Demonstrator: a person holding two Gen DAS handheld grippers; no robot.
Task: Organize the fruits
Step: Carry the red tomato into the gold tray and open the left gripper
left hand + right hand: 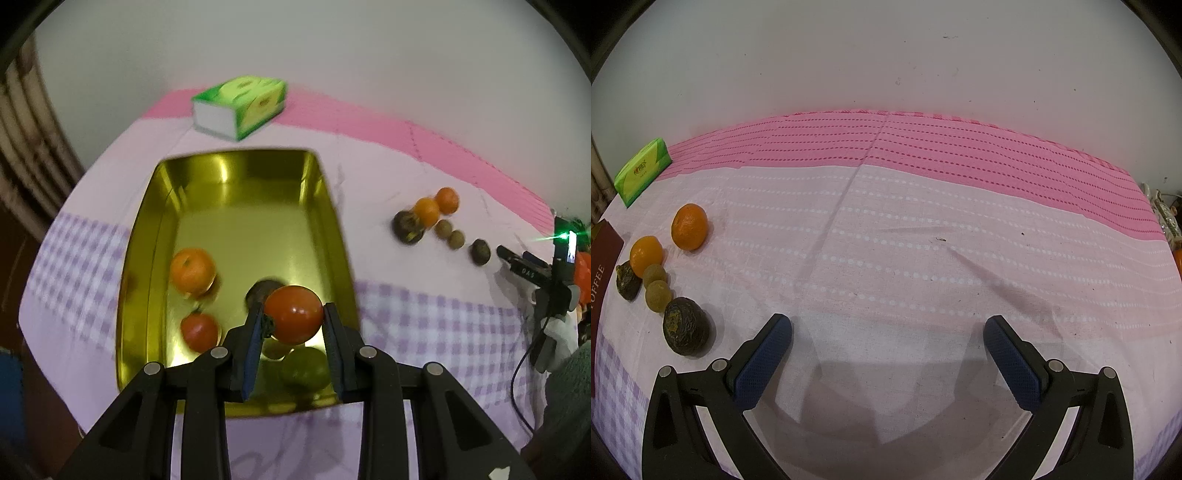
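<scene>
A: Where is the tomato (293, 314)?
B: Pinched in the left tongs (293, 321), above the gold tin (236, 177) holding 1 orange (192, 271).
A: Right tongs (888, 332)?
B: Spread, nothing between them, over the pink counter (923, 240).

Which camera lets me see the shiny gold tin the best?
The left wrist view: the gold tin fills its middle, open, with fruit inside. The right wrist view shows only a dark red outer side at its left edge, likely the same tin.

"TOFFEE" in pale letters on the dark red box (602, 266) at the left edge.
</scene>
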